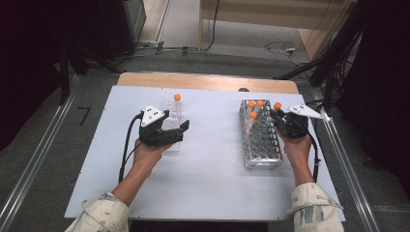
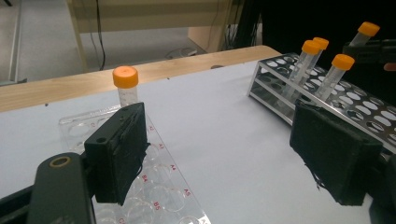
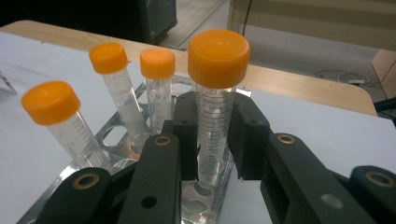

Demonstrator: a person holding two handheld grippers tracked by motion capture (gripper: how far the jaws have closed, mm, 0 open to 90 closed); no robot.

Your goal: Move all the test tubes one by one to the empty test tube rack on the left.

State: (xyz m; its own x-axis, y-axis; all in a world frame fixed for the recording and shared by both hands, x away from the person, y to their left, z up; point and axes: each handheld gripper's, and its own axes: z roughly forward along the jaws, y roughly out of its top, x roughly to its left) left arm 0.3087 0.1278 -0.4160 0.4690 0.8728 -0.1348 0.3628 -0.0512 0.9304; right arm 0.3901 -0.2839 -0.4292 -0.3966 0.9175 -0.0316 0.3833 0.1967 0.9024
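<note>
**Right gripper clamps a tube over the metal rack; left gripper gapes above the clear rack**

The right gripper (image 3: 215, 140) has its two black jaws pressed against the sides of a clear, graduated tube (image 3: 215, 126) with an orange cap, so it is grasping that tube. The tube stands upright between the pads, its cap well above them and its lower end at a hole near the edge of the metal rack (image 3: 116, 163). In the high view the right gripper (image 1: 280, 117) sits at the far right edge of the metal rack (image 1: 261, 145), with the held tube's cap (image 1: 277, 105) just above it.

Three more orange-capped tubes (image 3: 119, 93) stand tilted in the rack's far holes, beside the held one and apart from the jaws.

The left gripper (image 2: 215, 158) is released: its jaws stand wide apart with nothing between them but bare white table (image 2: 224, 121). Its left pad hangs over the clear plastic rack (image 2: 159, 186), which carries red hole labels. One orange-capped tube (image 2: 126, 86) stands upright in that rack's far end, just beyond the left pad and not touched by it. In the high view the left gripper (image 1: 175, 131) hovers over the clear rack (image 1: 171, 145) near the table's middle left, well apart from the metal rack.
</note>
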